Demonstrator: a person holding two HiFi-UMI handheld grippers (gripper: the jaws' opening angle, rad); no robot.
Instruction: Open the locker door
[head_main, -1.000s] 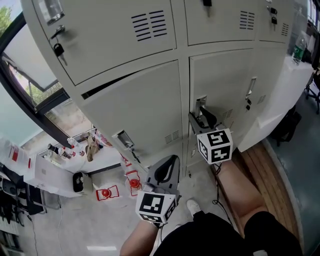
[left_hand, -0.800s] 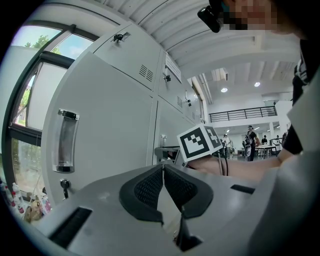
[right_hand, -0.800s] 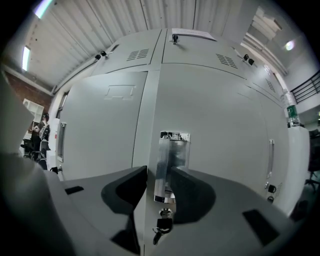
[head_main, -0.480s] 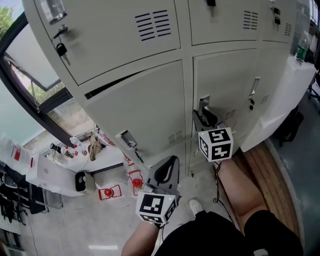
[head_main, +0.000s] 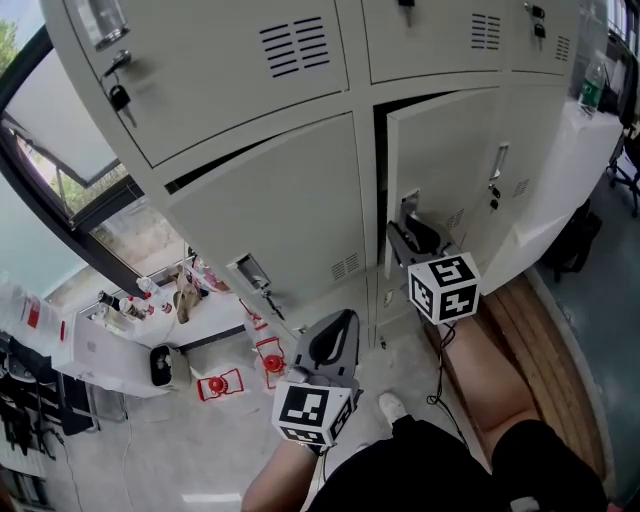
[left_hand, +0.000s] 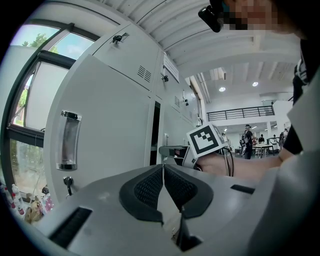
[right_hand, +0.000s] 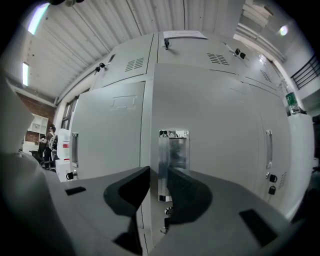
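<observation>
Pale grey locker door (head_main: 445, 160), chrome handle (right_hand: 173, 162), black-and-white patterned marker cubes (head_main: 443, 288) (white-bordered), red items (head_main: 212, 386) at seven o'clock.

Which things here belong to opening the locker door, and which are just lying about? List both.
Job: locker door, ajar; its handle; right gripper, whose jaws have just closed on the handle.
Lying about: left gripper, shut and idle; red objects on the floor; green bottle; key in the upper-left locker.
</observation>
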